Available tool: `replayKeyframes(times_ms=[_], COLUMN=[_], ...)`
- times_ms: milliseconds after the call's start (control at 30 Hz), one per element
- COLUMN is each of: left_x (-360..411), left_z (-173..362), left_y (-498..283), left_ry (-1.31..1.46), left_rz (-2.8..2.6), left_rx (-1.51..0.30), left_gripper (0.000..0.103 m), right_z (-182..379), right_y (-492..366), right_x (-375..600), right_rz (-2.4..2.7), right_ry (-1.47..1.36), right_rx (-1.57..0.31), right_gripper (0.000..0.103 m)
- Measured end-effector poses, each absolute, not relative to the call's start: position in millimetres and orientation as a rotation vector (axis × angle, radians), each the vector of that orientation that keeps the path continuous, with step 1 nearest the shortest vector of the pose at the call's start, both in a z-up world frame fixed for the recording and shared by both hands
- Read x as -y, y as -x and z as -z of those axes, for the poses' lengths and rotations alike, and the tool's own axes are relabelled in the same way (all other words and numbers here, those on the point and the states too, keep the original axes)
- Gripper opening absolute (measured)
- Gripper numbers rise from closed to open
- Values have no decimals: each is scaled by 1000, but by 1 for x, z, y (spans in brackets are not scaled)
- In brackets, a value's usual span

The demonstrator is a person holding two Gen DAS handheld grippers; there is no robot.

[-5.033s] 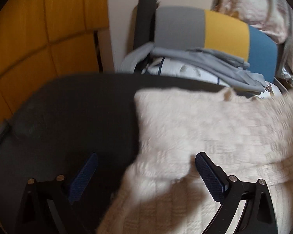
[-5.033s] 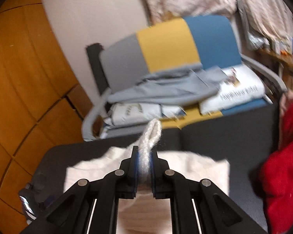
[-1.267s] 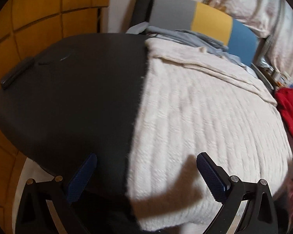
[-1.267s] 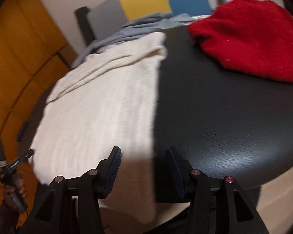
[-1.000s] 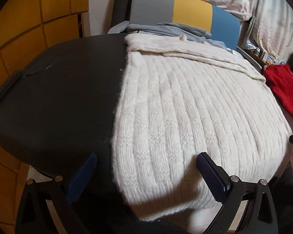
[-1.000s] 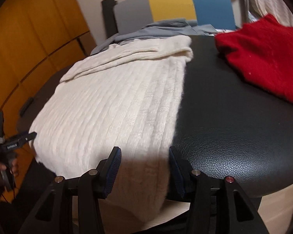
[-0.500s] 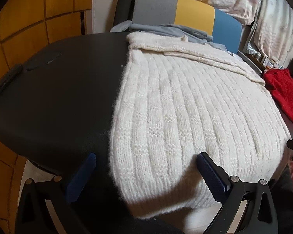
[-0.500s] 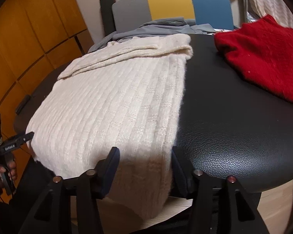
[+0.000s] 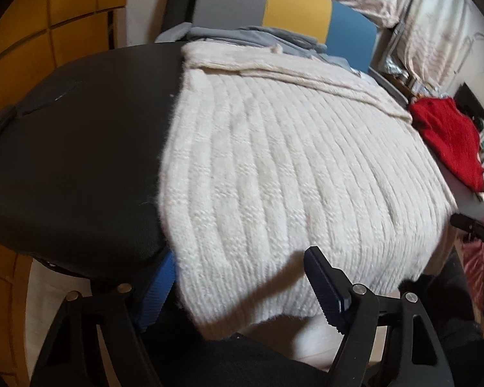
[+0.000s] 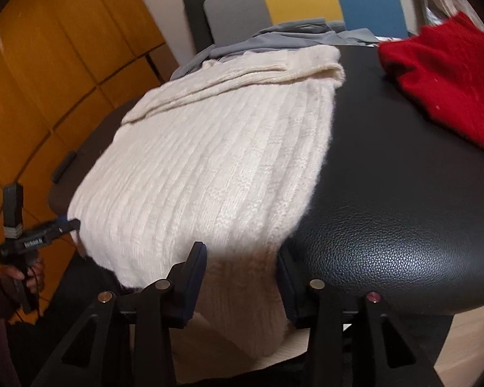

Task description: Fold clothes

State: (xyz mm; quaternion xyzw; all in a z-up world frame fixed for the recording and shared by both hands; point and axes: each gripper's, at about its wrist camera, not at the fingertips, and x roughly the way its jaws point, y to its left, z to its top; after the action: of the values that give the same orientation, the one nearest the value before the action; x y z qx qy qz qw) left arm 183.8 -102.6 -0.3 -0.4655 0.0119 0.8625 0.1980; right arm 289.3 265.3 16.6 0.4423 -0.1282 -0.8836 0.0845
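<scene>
Right wrist view: one cream ribbed knit sweater (image 10: 209,161), one red sweater (image 10: 445,80) at 2 o'clock; both right gripper (image 10: 240,277) and left gripper (image 9: 238,287) gape open, straddling the cream hem.

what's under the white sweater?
The white sweater lies on the black table, its near hem hanging over the edge. Its far edge sits near grey clothes on the chair. Anything between sweater and table is hidden.

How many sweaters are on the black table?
2. The cream sweater lies spread over the black table, its hem hanging off the near edge; the red sweater sits at the far right.
</scene>
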Motion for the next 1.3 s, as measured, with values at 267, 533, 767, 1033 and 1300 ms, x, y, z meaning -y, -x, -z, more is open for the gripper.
replayKeyframes(times_ms=[267, 533, 767, 1033, 1300], left_x=[99, 112, 121, 135, 170], left_z=[2, 0, -19, -46, -90], left_y=[-181, -183, -190, -217, -239], left_ry=[1346, 1327, 1293, 1251, 1185], left_rz=[-2424, -2443, -2346, -2272, -2327], left_rx=[45, 72, 167, 278, 387], left_gripper=[91, 48, 18, 14, 10], right_z=[-13, -11, -12, -36, -38], right_y=[-292, -284, -285, -309, -335], right_x=[-269, -255, -291, -321, -330], right_rz=[2541, 2595, 2466, 2356, 2119], right_ry=[-1378, -1406, -1291, -1102, -1099], right_rx=[452, 318, 664, 887, 1131], right_gripper=[45, 11, 9, 8, 7])
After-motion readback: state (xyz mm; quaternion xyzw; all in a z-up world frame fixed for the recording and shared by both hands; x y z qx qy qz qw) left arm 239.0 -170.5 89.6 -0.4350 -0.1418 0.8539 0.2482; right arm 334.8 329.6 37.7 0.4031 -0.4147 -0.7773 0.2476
